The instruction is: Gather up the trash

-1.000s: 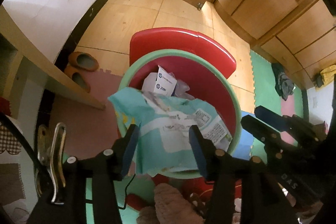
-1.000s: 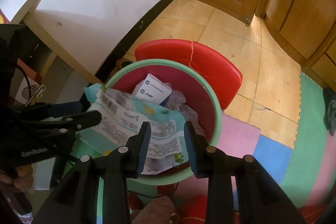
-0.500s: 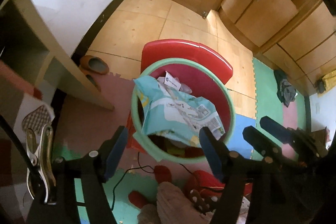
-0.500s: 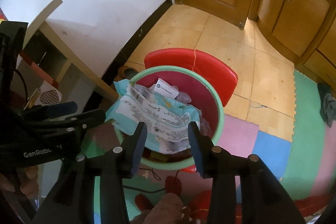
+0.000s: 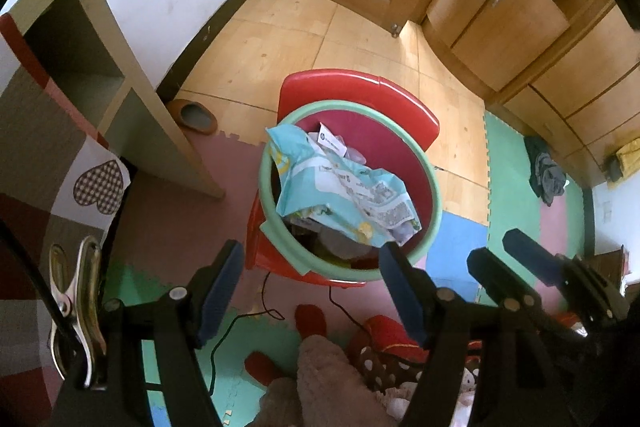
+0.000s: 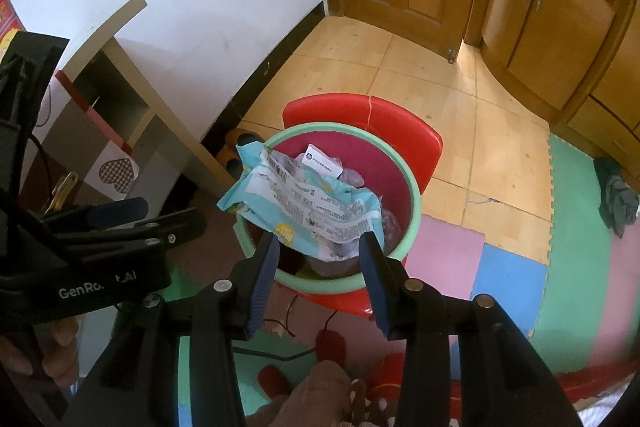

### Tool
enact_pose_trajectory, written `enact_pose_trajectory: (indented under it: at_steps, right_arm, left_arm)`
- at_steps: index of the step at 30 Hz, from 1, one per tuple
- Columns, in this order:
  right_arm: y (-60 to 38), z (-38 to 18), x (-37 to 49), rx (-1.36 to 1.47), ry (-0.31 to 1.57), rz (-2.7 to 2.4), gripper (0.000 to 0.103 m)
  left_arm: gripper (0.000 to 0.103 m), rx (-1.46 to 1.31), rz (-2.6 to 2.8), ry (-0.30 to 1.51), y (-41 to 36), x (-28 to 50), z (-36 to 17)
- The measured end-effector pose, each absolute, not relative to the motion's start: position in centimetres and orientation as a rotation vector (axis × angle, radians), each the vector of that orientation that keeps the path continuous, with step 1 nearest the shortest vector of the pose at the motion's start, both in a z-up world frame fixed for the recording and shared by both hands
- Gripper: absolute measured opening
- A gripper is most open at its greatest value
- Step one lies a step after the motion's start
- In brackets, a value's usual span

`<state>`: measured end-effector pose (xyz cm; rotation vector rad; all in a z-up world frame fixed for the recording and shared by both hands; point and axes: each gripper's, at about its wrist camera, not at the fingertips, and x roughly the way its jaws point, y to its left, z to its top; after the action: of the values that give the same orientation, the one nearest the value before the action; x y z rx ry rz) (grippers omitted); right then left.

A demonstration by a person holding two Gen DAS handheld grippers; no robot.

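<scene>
Above the bin point(image 5: 434, 195), both grippers' fingers point(image 5: 218, 291) point(image 6: 372, 263) apart, empty; wrapper point(image 5: 340, 187) across its rim.

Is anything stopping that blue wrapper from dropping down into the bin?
The blue wrapper lies across the green rim of the bin, one corner overhanging it. A white box and other rubbish sit beneath, propping it. Both grippers, left and right, are open, clear of it.

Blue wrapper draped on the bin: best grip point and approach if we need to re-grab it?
Take the blue wrapper by the crumpled corner overhanging the bin rim on the shelf side. That flap sticks out free, so the pads can likely pinch it from above without hitting the rim. The right gripper and the left gripper are both open and empty.
</scene>
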<state>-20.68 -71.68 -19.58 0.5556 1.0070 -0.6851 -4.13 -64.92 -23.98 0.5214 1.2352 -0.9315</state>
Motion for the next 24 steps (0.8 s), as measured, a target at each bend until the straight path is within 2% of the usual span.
enact_pose_trajectory:
  at_steps: [24]
  right_arm:
    - [-71.1, -19.0, -21.6, 0.576, 0.994, -0.714, 0.043]
  left_arm:
    - [0.074, 0.548, -0.915, 1.229, -64.9, -5.2, -23.3]
